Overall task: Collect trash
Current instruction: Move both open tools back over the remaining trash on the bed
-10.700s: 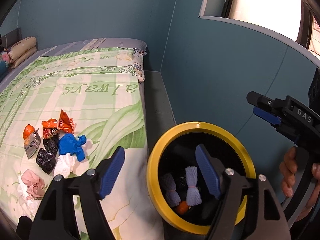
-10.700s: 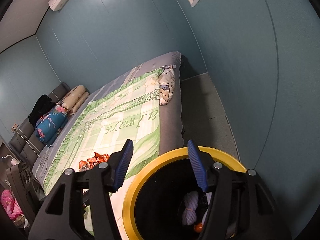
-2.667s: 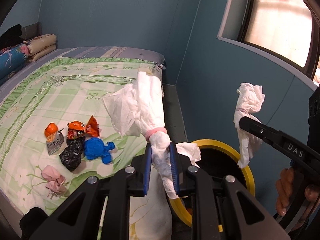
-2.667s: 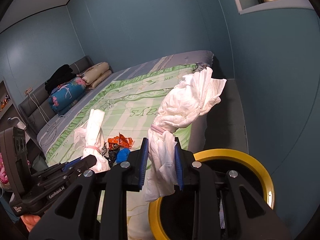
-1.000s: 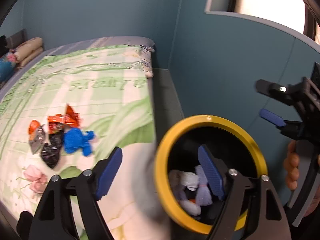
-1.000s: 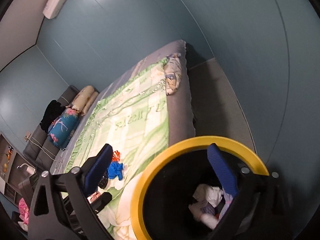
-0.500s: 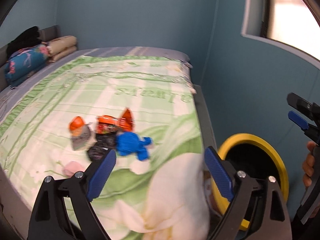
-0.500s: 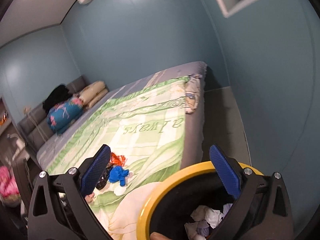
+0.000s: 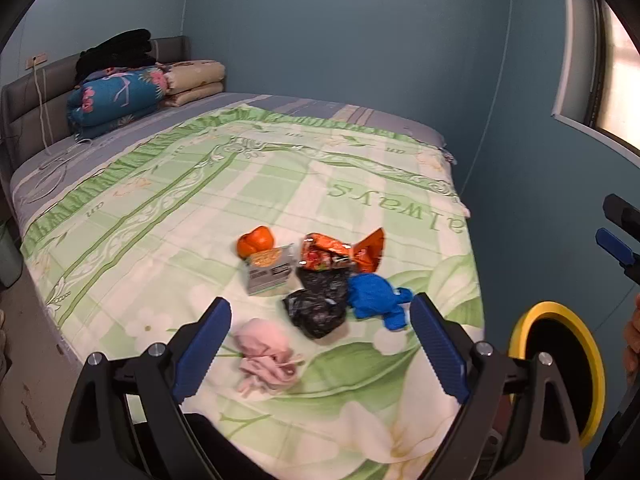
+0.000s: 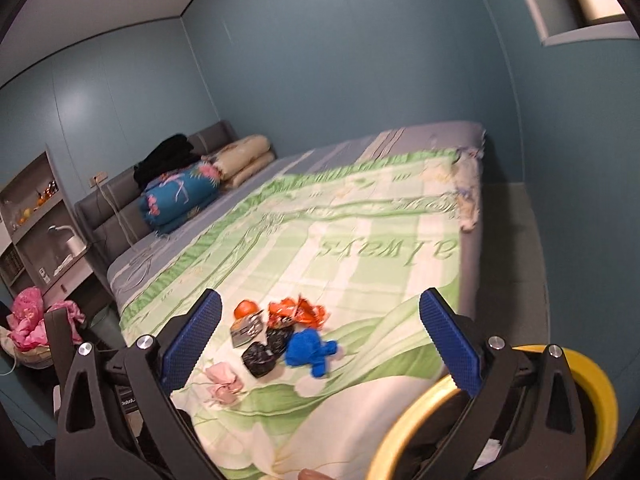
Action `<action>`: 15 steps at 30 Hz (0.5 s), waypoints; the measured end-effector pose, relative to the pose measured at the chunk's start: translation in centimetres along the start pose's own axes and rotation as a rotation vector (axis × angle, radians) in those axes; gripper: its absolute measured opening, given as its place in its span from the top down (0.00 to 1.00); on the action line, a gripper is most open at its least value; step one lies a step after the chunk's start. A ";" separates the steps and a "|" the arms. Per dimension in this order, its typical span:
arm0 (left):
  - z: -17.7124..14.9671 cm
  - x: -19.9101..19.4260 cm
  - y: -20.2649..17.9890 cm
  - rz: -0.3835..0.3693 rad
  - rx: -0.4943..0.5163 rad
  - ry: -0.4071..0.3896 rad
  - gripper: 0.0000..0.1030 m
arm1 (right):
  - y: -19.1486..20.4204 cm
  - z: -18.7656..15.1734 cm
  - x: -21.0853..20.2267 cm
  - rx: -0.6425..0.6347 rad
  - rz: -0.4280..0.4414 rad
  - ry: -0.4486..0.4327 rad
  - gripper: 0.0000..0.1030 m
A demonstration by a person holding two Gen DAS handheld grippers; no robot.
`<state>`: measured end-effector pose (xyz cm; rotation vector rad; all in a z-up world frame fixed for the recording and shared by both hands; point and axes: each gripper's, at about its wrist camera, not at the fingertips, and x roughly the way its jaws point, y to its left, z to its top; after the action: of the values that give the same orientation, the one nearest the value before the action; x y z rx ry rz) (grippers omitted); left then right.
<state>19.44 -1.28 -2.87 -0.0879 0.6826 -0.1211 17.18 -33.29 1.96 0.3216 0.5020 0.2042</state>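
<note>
A cluster of trash lies on the green bedspread (image 9: 168, 208): a pink wad (image 9: 264, 354), black crumpled bags (image 9: 318, 306), a blue wad (image 9: 376, 300), orange snack wrappers (image 9: 340, 254), a grey packet (image 9: 268, 270) and an orange ball (image 9: 256, 240). The same cluster shows in the right wrist view, with the blue wad (image 10: 308, 346) and pink wad (image 10: 222, 380). My left gripper (image 9: 320, 350) is open and empty, just short of the pink wad. My right gripper (image 10: 318, 344) is open and empty above the yellow-rimmed black bin (image 10: 596, 392), which also shows at the bedside (image 9: 560, 360).
Folded quilts and pillows (image 9: 120, 96) are stacked at the grey headboard (image 9: 24, 96). Teal walls close the far side and right. A narrow floor strip (image 10: 508, 248) runs between bed and wall. Shelves (image 10: 28, 216) and pink cloth (image 10: 28, 308) stand at the left.
Both grippers let their white tissue bundles go into the bin and opened. Both then swung away from the bin toward the trash cluster on the bed.
</note>
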 end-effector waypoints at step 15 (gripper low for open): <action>-2.4 4.8 5.8 0.061 -0.077 0.098 0.15 | 6.1 -1.0 13.4 -0.196 -0.066 0.200 0.08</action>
<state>22.10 3.65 -8.44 -0.1356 0.7873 -0.0404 27.47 -23.76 -2.54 0.0934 0.6839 0.2204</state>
